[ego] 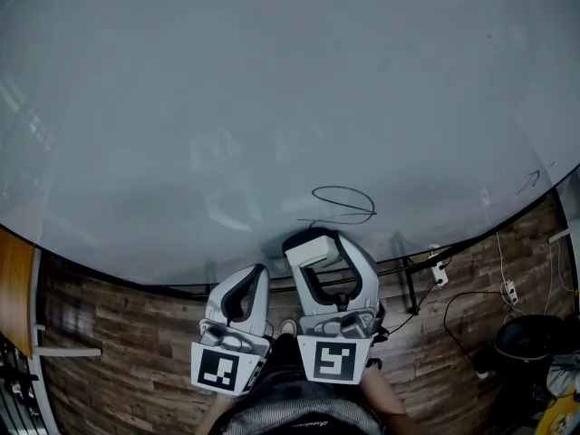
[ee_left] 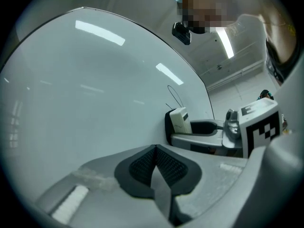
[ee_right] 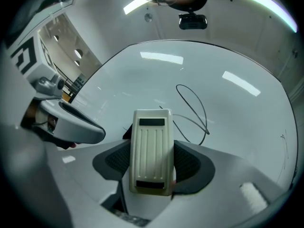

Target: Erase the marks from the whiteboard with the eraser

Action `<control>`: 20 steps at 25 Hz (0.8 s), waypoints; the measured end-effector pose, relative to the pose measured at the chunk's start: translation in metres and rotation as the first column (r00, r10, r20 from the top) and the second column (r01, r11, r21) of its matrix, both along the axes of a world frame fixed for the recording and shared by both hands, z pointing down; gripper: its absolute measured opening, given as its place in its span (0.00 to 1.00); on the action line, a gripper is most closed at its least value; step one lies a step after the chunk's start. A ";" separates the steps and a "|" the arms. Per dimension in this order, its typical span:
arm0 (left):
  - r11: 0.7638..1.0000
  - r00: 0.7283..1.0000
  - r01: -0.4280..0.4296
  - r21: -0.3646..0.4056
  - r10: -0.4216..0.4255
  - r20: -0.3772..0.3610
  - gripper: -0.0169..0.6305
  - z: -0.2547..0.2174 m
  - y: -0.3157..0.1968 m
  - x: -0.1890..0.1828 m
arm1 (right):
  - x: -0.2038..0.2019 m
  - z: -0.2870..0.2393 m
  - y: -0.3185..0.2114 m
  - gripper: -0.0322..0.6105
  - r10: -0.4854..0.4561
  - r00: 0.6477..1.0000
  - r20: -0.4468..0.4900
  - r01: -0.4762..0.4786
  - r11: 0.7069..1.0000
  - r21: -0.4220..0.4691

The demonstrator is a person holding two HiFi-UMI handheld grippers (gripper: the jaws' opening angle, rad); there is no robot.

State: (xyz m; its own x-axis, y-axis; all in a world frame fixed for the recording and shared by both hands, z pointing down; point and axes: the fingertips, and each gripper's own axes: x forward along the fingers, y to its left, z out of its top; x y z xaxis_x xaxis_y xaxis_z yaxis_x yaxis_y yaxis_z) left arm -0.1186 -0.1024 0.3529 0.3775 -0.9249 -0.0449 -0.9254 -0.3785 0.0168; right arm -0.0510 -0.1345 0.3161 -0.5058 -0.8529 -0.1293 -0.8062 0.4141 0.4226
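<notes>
A large whiteboard [ego: 272, 107] fills the head view and carries a black looped scribble [ego: 344, 204] low down, right of centre. My right gripper [ego: 313, 254] is shut on a cream ribbed eraser [ee_right: 151, 151], whose front end sits just below and left of the scribble [ee_right: 192, 110]. The eraser [ee_left: 180, 120] also shows in the left gripper view, close to the board. My left gripper [ego: 249, 284] hangs lower, beside the right one, with its jaws closed together and nothing between them [ee_left: 154, 167]. A small separate mark [ego: 535, 179] sits at the board's far right.
The whiteboard's dark lower frame [ego: 408, 261] runs just behind the grippers. Below is a wood-plank floor [ego: 118, 333] with cables [ego: 453, 302], a power strip [ego: 439, 272] and a black bag [ego: 530, 343] at the right. An orange-brown panel [ego: 14, 288] stands at the left edge.
</notes>
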 end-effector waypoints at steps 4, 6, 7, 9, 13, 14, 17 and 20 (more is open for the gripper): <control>1.000 1.000 -0.018 0.019 0.017 0.025 0.02 -0.004 -0.005 0.001 | 0.002 0.007 0.000 0.46 0.023 1.000 0.004 -0.023 1.000 -0.008; 1.000 1.000 -0.021 0.022 0.021 0.023 0.02 -0.005 -0.008 0.002 | 0.002 0.014 -0.001 0.46 0.034 0.999 -0.012 -0.035 0.999 -0.008; 1.000 1.000 -0.020 0.016 0.020 0.020 0.02 -0.004 -0.010 0.003 | 0.003 0.019 -0.002 0.46 0.039 0.999 -0.022 -0.039 0.999 -0.011; 1.000 1.000 -0.020 0.013 0.020 0.016 0.02 -0.003 -0.012 0.004 | 0.005 0.028 -0.003 0.46 0.050 0.998 -0.049 -0.050 0.999 -0.016; 1.000 1.000 -0.016 0.008 0.016 0.008 0.02 0.000 -0.015 0.005 | 0.006 0.044 -0.005 0.46 0.048 0.991 -0.126 -0.049 0.999 -0.008; 1.000 1.000 -0.010 -0.001 0.010 0.004 0.02 0.002 -0.014 0.004 | 0.005 0.046 -0.006 0.46 0.046 0.989 -0.141 -0.048 0.999 -0.010; 1.000 1.000 0.008 -0.012 -0.008 -0.003 0.02 0.003 -0.016 -0.001 | 0.000 0.053 -0.008 0.46 0.040 0.982 -0.182 -0.044 0.999 -0.020; 1.000 1.000 0.026 -0.015 -0.026 -0.001 0.02 0.005 -0.016 -0.003 | 0.000 0.065 -0.010 0.46 0.032 0.974 -0.223 -0.041 0.999 -0.035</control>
State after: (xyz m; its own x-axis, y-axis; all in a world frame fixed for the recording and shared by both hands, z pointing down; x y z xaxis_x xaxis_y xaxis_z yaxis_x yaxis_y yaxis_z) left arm -0.1215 -0.1186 0.3576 0.3535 -0.9349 -0.0315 -0.9349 -0.3542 0.0233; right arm -0.0513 -0.1447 0.3807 -0.4865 -0.8735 0.0164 -0.7090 0.4057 0.5768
